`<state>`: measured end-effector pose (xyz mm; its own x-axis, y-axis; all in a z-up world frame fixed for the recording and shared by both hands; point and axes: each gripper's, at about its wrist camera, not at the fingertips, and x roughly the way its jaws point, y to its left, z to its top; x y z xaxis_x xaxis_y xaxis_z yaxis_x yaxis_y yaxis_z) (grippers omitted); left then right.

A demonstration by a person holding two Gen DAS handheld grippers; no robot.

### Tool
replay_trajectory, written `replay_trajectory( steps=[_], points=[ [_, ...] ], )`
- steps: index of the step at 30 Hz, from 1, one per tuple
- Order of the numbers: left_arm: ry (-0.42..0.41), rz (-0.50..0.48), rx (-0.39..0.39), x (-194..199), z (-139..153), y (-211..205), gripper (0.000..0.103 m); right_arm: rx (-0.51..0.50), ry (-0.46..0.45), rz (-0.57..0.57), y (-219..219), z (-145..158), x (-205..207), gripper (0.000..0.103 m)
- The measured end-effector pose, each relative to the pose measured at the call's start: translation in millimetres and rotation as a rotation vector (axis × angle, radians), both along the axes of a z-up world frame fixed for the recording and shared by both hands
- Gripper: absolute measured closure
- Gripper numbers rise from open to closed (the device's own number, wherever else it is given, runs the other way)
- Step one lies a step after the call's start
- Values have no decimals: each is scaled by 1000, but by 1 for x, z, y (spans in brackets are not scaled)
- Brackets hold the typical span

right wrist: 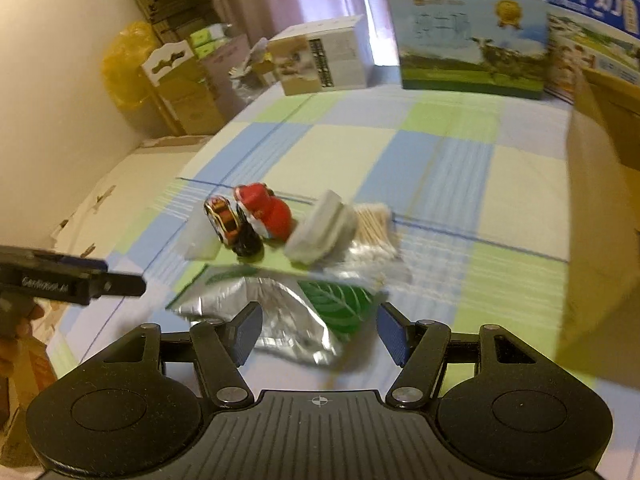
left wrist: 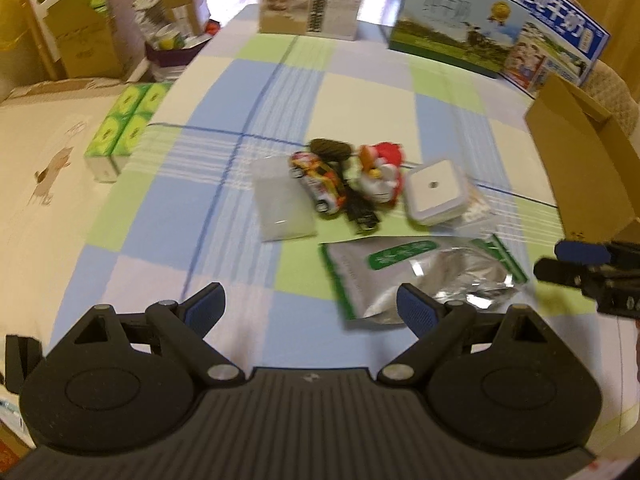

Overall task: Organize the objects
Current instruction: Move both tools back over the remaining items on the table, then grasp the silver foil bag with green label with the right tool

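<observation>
Both grippers hover over a checked bedspread, fingers apart and holding nothing.

The left gripper (left wrist: 310, 306) and right gripper (right wrist: 318, 330) face a silver foil pouch (left wrist: 420, 276); beyond it lie a toy car (left wrist: 318, 184), Santa figure (left wrist: 380, 176), white square box (left wrist: 434, 192) and cotton swabs (right wrist: 374, 224).

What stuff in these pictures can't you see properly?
- Cardboard box: cut off by the right edge in both views, so what it holds stays hidden.
- Black object: partly covered by the toy car and Santa figure; too blurred to name.
- Foil pouch: label text smeared by motion blur; the right gripper fingers cover its near edge.
- Cotton swabs: half hidden behind the white square box.
</observation>
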<state>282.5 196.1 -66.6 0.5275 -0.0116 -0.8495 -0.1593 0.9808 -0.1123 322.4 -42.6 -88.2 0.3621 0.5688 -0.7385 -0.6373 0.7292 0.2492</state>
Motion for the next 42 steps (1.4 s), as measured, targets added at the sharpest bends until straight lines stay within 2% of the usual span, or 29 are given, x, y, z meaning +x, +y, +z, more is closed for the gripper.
replay_trajectory(
  steps=[1,2,4,7,10,15,25,27,28,29,30,31,32,39,42],
  points=[
    [4,12,1,-1,-1,5,12,-15,-7,4,6,-3,4,49],
    [7,25,1,-3,-2,10,12,-27,-15,12,12,-6,8,62],
    [13,52,4,-6,-4,21,12,-41,-16,19,21,-13,16,74],
    [22,84,11,-10,-6,34,12,-47,3,19,32,-26,30,82],
    [32,112,14,-14,-10,45,12,-36,34,16,37,-35,41,82],
    [47,134,12,-17,-14,53,12,-7,144,-12,30,-45,49,82],
    [66,139,16,-11,-22,62,12,-21,229,82,10,-42,8,81],
    [68,142,21,-9,-23,64,12,-37,220,123,12,-38,1,78],
    [69,144,22,-9,-23,65,12,-43,203,129,12,-35,-2,70],
    [69,146,23,-8,-24,66,12,-42,187,134,14,-32,-4,52],
    [69,147,23,-8,-24,67,12,-33,172,137,16,-29,-6,41],
    [69,149,23,-8,-24,67,12,-21,152,137,18,-27,-7,25],
    [70,151,22,-8,-25,68,12,-15,125,139,21,-25,-7,21],
    [78,179,18,-12,-30,75,12,-124,35,318,73,-40,-22,19],
    [83,194,19,-13,-33,78,12,-160,15,359,89,-54,-24,19]
  ],
)
